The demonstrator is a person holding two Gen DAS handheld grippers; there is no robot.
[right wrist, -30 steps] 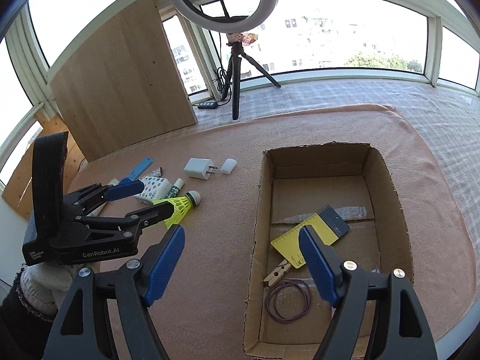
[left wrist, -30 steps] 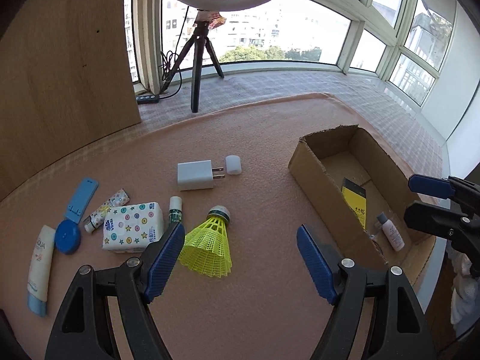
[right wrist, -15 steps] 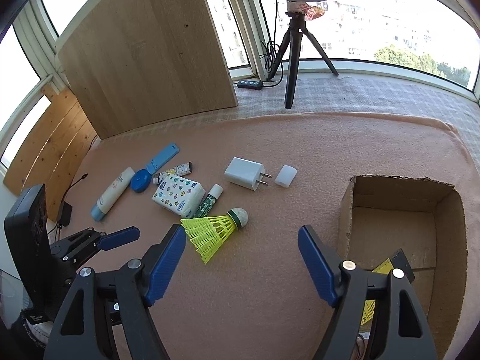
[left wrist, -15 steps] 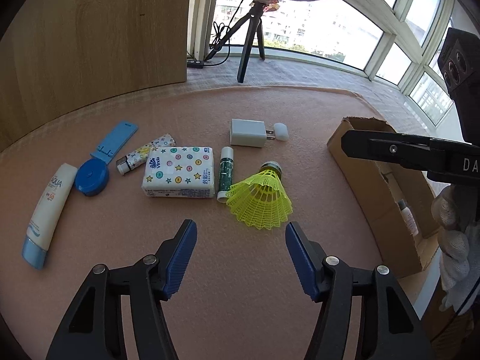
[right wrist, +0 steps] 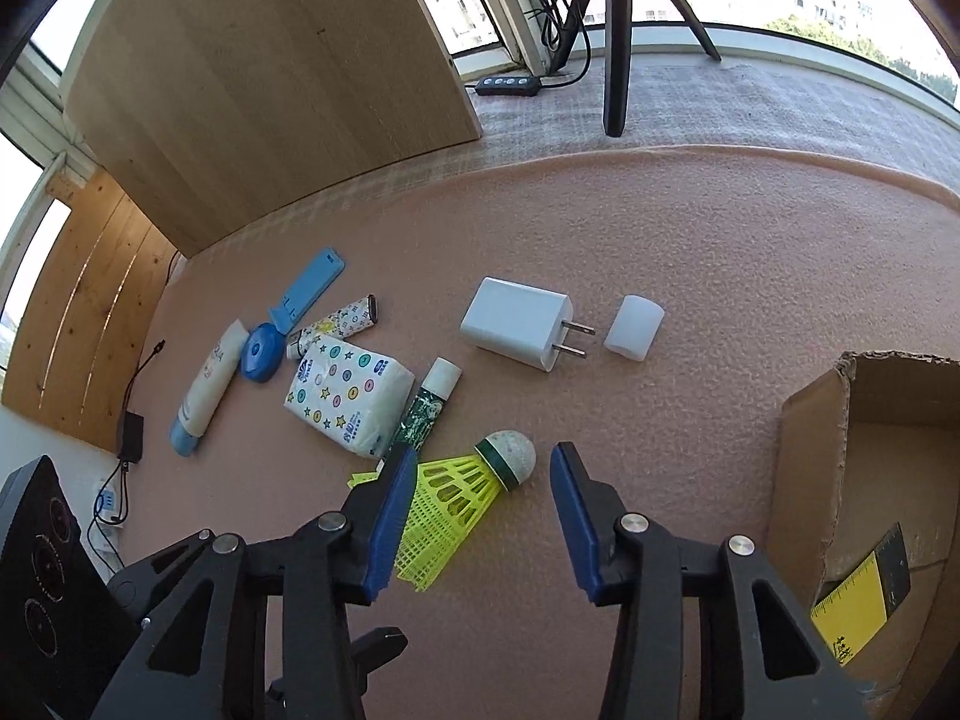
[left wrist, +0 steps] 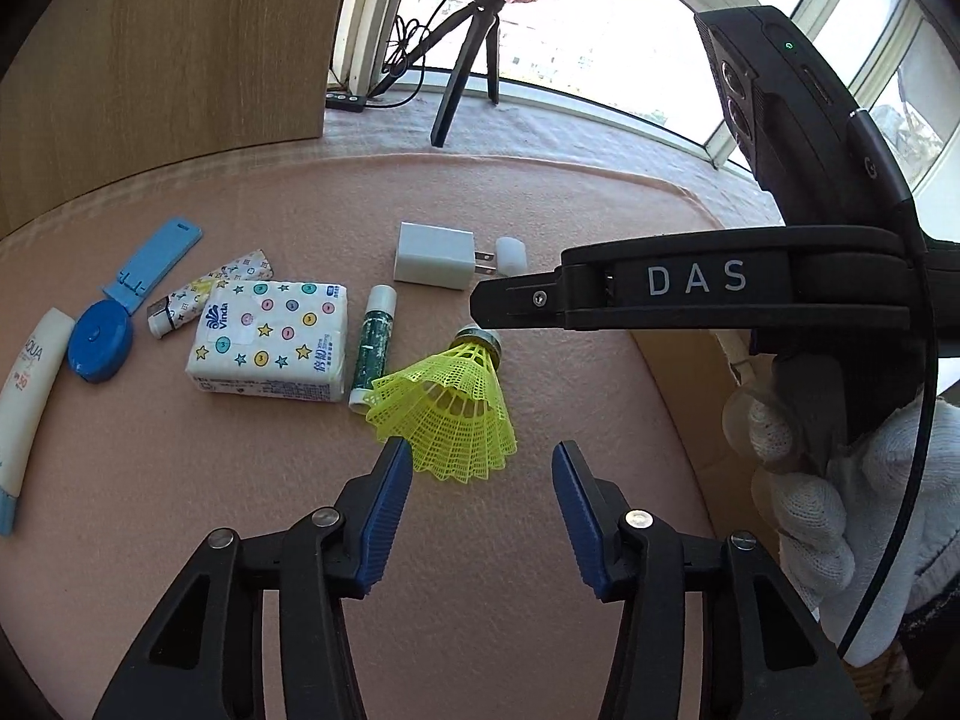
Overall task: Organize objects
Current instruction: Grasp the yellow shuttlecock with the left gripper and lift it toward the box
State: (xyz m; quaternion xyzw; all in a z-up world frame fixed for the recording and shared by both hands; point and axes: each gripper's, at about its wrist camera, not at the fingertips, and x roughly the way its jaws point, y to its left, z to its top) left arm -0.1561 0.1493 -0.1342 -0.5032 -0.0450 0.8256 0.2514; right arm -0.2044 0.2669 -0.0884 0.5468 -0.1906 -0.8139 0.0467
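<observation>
A yellow shuttlecock (left wrist: 447, 414) lies on the pink mat (left wrist: 540, 210), cork pointing away from me. My left gripper (left wrist: 480, 462) hovers at its skirt end; the jaws are closing, the skirt's rim reaches just between the tips, and neither pad touches it. My right gripper (right wrist: 480, 462) comes in from the side, also closing. The shuttlecock (right wrist: 468, 492) lies across its gap, the left pad over the skirt and the right pad clear of the cork. In the left wrist view, the right tool's black housing (left wrist: 690, 294) hangs over the cork.
Left of the shuttlecock lie a green lip balm (left wrist: 375, 342), tissue pack (left wrist: 270, 339), patterned tube (left wrist: 210, 294), blue tape measure (left wrist: 99, 342) and sunscreen (left wrist: 27, 396). A white charger (right wrist: 516, 321) and cap (right wrist: 633, 324) lie beyond. A cardboard box (right wrist: 840, 420) stands right.
The right gripper swung left from over the box to the shuttlecock and sank. The left gripper dropped closer to the skirt. Both pairs of jaws narrowed.
</observation>
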